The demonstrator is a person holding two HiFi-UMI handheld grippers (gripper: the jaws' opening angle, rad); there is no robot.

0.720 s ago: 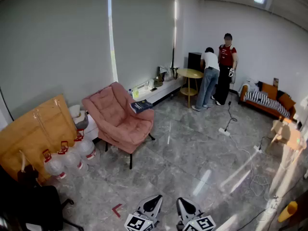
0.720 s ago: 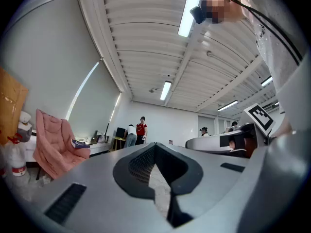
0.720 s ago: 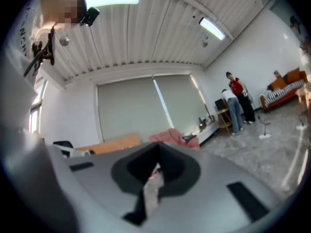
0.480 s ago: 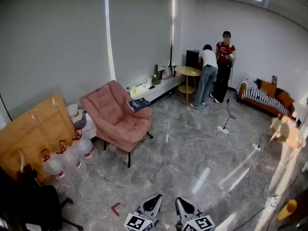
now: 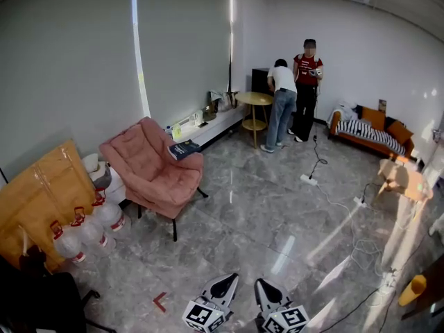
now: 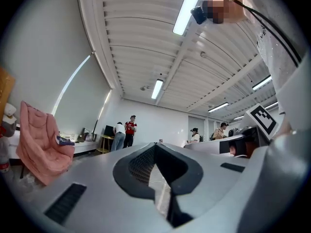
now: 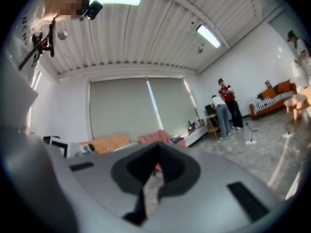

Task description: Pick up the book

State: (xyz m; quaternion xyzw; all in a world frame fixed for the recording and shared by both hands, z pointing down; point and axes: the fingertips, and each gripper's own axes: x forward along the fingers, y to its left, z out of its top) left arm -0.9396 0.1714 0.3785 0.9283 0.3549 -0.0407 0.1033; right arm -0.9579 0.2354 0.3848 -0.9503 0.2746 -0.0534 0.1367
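A dark blue book [image 5: 183, 149] lies on the right arm of a pink armchair [image 5: 149, 175] across the room. In the left gripper view the book [image 6: 64, 140] shows on the chair [image 6: 39, 149] at far left. My left gripper [image 5: 223, 283] and right gripper [image 5: 264, 291] sit side by side at the bottom edge of the head view, far from the chair. Both are shut with nothing between the jaws. The right gripper view shows the pink chair [image 7: 154, 137] small, just over the shut jaws.
Water jugs [image 5: 83, 231] and a leaning wooden board [image 5: 38, 193] stand left of the chair. Two people stand by a round yellow table [image 5: 254, 99] at the back. A sofa [image 5: 368, 130] lines the right wall. A power strip [image 5: 309, 180] and cables lie on the floor.
The head view has swung: chair, book and people slid left in the picture. Both grippers stay shut at the bottom edge.
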